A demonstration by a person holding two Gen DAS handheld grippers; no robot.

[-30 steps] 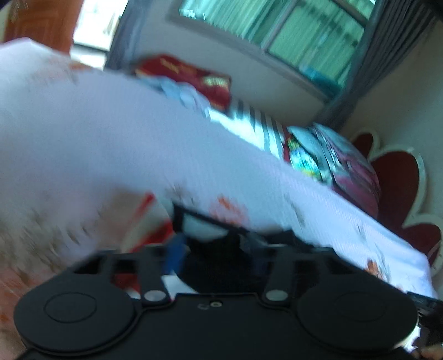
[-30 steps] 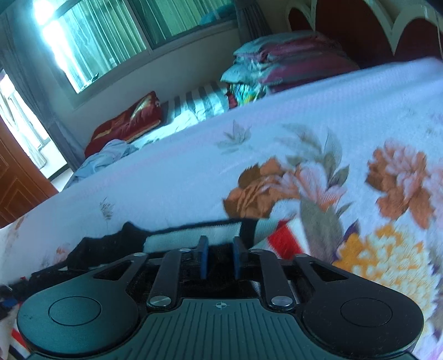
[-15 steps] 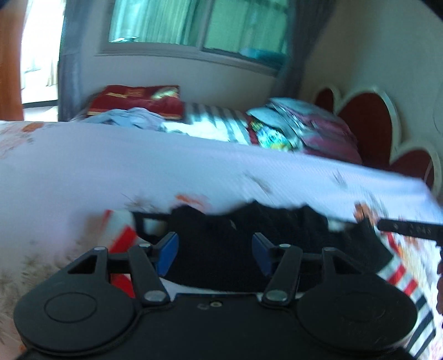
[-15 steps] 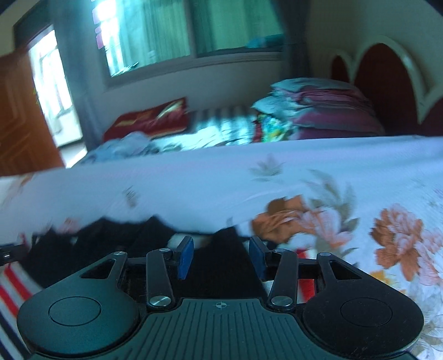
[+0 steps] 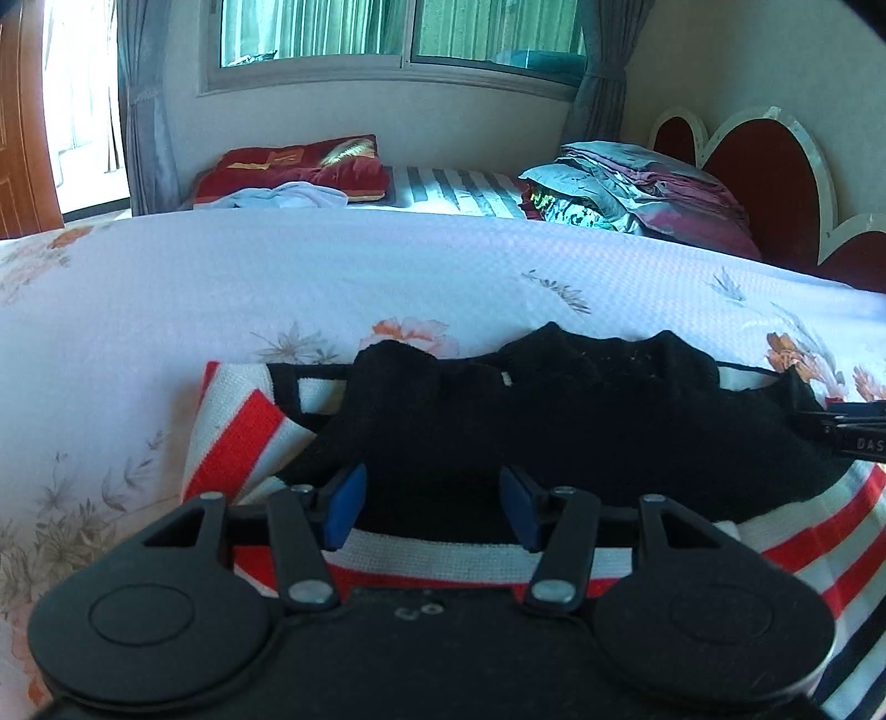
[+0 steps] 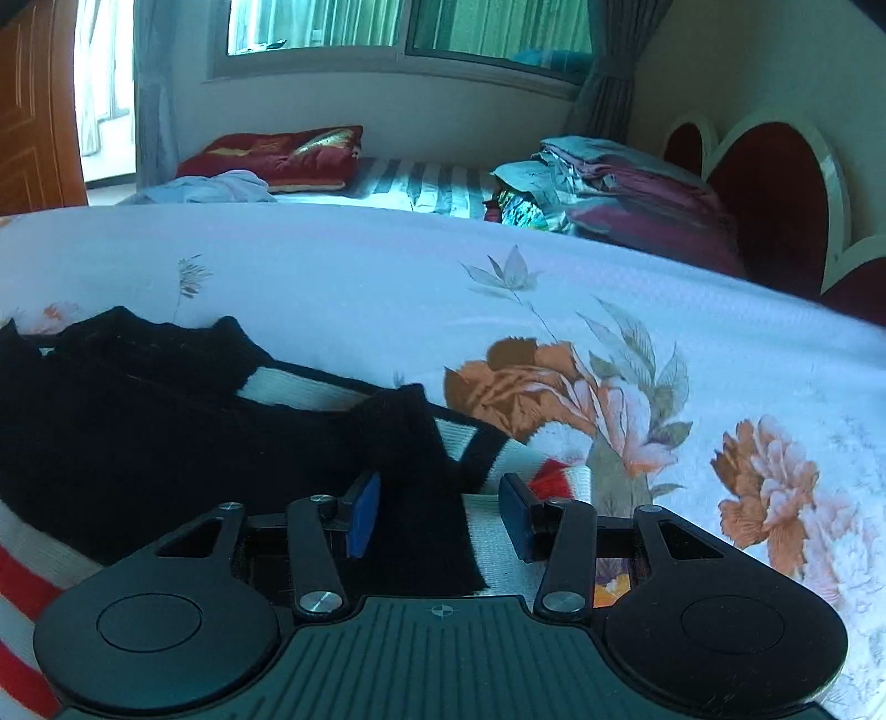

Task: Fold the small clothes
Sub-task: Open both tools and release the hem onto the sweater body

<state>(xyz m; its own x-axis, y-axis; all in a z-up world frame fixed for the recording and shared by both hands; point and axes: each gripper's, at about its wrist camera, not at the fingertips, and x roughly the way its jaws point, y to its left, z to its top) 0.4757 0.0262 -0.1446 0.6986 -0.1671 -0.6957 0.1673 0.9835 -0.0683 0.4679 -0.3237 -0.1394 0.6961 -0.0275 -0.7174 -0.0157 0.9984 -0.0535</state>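
A small knitted sweater (image 5: 554, 421), black on top with red, white and navy stripes (image 5: 243, 437), lies folded on the floral bedsheet (image 5: 277, 277). My left gripper (image 5: 432, 507) is open just above its near striped edge, holding nothing. The sweater also shows in the right wrist view (image 6: 166, 421), with a black cuff lying between the fingers. My right gripper (image 6: 440, 518) is open over the sweater's right end. The tip of the right gripper shows at the right edge of the left wrist view (image 5: 853, 426).
A stack of folded bedding (image 5: 637, 194) and a red cushion (image 5: 293, 166) lie at the far side of the bed. A red scalloped headboard (image 5: 775, 166) stands at the right. A window (image 5: 387, 27) and a wooden door (image 5: 22, 138) are behind.
Both grippers were shut on the sweater a second ago and have opened and let it go. The sweater now lies folded on the bed, and both views have levelled out.
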